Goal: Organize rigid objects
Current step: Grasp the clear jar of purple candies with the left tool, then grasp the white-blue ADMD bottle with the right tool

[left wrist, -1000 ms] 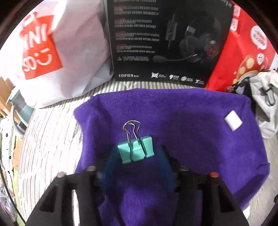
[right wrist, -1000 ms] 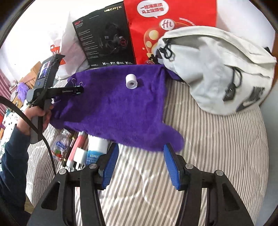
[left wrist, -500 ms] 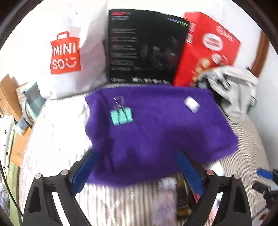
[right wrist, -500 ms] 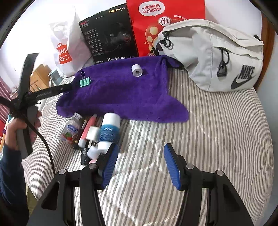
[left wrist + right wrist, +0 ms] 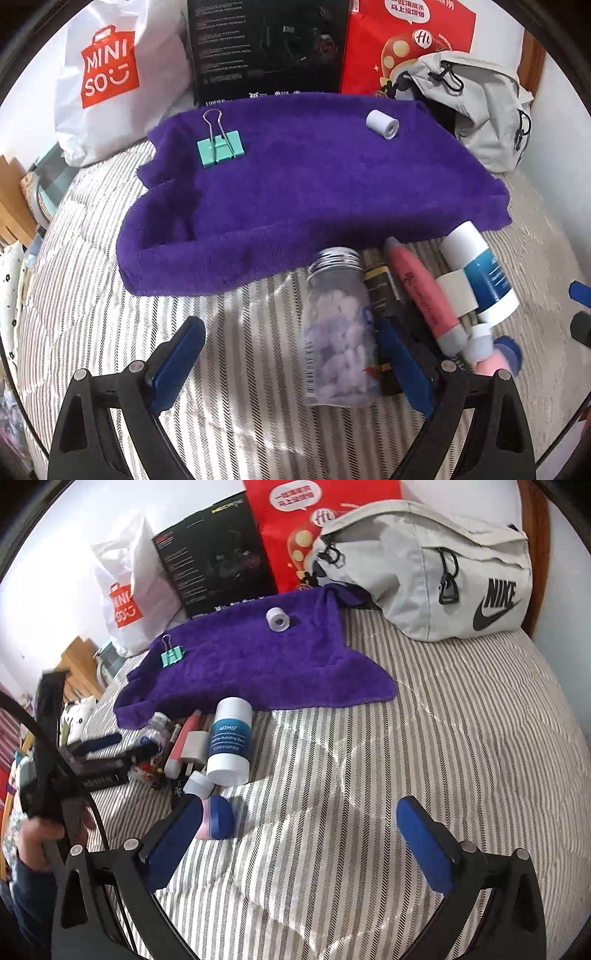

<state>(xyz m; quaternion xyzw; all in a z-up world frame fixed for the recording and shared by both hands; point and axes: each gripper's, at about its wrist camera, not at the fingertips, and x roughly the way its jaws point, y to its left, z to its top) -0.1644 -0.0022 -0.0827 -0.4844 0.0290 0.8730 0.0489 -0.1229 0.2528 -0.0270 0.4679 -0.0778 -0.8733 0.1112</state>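
We hold our left gripper (image 5: 291,363) with jaws spread wide around the clear plastic jar of pale tablets (image 5: 338,328), which lies on the striped bed cover (image 5: 424,746) just beside a pink marker pen (image 5: 424,295). Our right gripper (image 5: 310,834) hangs released over bare bedding. On the purple plush towel (image 5: 314,184) rest a teal binder clip (image 5: 220,147) and, well apart, a small white tape roll (image 5: 382,124).

Motion-blurred clear bottle (image 5: 338,328) over a half-hidden dark item (image 5: 380,291); black box (image 5: 269,48) cropped at top.
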